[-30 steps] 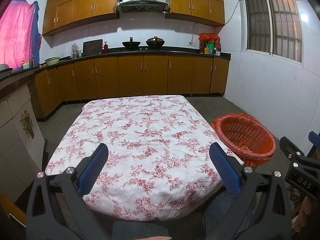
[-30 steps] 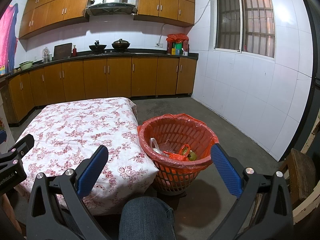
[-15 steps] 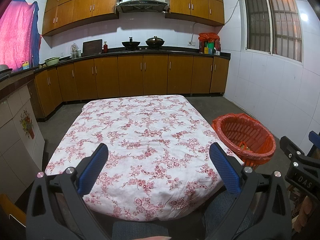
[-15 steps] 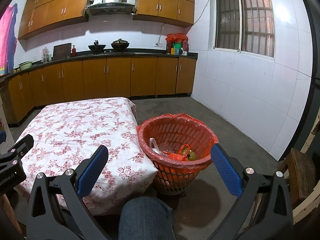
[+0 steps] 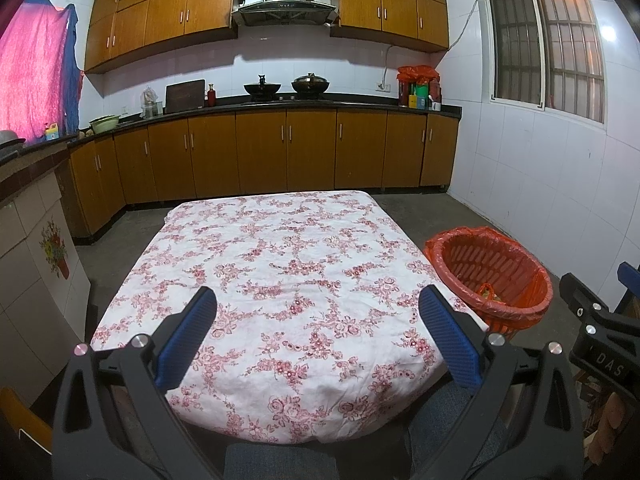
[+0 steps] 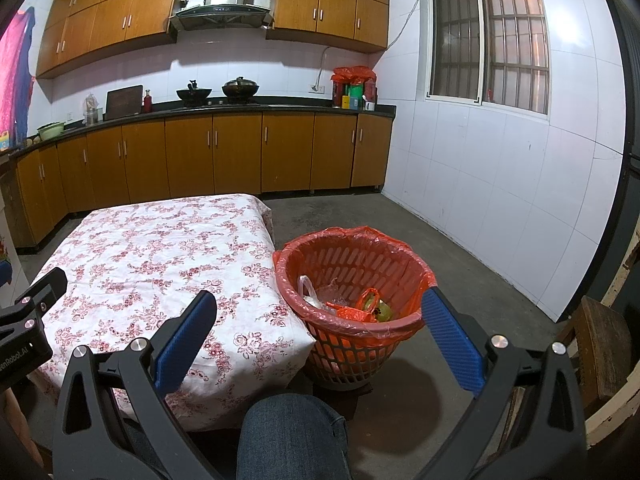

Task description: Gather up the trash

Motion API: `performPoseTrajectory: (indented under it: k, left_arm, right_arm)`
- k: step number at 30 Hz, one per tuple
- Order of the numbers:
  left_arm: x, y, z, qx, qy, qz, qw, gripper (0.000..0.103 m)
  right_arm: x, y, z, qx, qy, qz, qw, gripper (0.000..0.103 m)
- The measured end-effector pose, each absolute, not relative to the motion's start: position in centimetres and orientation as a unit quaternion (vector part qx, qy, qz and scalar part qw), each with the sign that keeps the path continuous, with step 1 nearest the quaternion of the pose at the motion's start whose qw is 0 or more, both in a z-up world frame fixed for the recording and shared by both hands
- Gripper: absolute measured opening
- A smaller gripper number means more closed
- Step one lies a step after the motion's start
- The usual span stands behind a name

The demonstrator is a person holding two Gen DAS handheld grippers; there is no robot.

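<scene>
Trash already in basket, table bare

Both the left gripper point(image 5: 318, 334) and the right gripper point(image 6: 319, 334) are spread wide, holding nothing. The trash point(image 6: 352, 306) lies inside the red basket point(image 6: 404, 322) beside the table point(image 5: 280, 264). Scan the flowered cloth carefully before finishing.

One table point(image 5: 280, 264), one basket point(image 6: 352, 344), two tongs point(image 5: 316, 336) point(image 6: 320, 332).

We see brown wooden cabinets point(image 5: 260, 152) across the frame's middle, white tiled walls point(image 6: 500, 200), a barred window point(image 5: 548, 36) upper right, and grey concrete floor point(image 6: 460, 280).
</scene>
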State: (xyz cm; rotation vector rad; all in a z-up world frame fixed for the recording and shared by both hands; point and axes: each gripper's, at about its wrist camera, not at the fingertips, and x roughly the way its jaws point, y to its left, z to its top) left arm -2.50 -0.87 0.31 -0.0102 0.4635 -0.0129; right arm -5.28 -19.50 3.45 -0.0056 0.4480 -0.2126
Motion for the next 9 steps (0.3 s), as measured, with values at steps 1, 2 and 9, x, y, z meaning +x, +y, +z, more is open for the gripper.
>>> performPoseTrajectory:
  k: [1, 2, 9]
  left_arm:
    - [-2.41, -0.87, 0.32, -0.005, 0.230, -0.007, 0.973, 0.099]
    - [-2.46, -0.80, 0.25, -0.005, 0.231, -0.006, 0.973, 0.099]
    - [-2.36, -0.67, 0.17, -0.005, 0.233, -0.006, 0.973, 0.099]
  right_arm:
    - [-5.26, -19.48, 3.49, -0.003, 0.222, -0.105, 0.969, 0.101]
    - [-5.30, -19.53, 3.46, -0.002, 0.222, -0.105, 0.969, 0.101]
    - [-5.31, -19.58, 3.46, -0.002, 0.222, -0.105, 0.969, 0.101]
